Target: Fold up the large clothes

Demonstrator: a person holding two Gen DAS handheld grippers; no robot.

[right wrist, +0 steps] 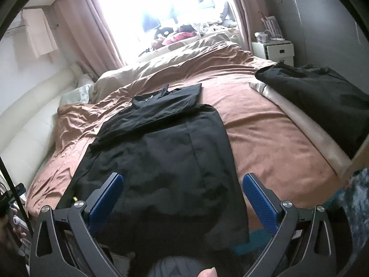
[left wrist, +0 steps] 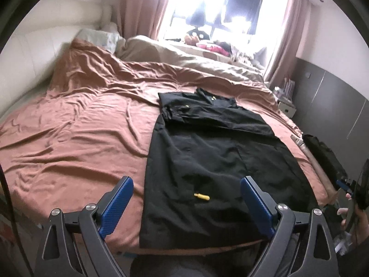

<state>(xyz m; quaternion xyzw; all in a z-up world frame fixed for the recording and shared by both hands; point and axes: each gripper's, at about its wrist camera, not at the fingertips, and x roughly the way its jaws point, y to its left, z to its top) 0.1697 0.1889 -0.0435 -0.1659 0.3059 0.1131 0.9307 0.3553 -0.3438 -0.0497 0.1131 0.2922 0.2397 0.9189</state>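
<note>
A large black garment (left wrist: 214, 152) lies flat on the bed, hem toward me, with its sides and sleeves folded inward near the collar. It also shows in the right wrist view (right wrist: 161, 157). A small yellow tag (left wrist: 201, 196) lies on it near the hem. My left gripper (left wrist: 185, 198) is open and empty, above the hem at the bed's near edge. My right gripper (right wrist: 182, 196) is open and empty, above the hem's right part.
The bed has a wrinkled brown cover (left wrist: 80, 127) and a beige duvet (left wrist: 184, 57) at the far end. Another dark garment (right wrist: 322, 97) lies at the bed's right edge. A white nightstand (right wrist: 274, 49) stands by grey wardrobe doors (right wrist: 322, 30).
</note>
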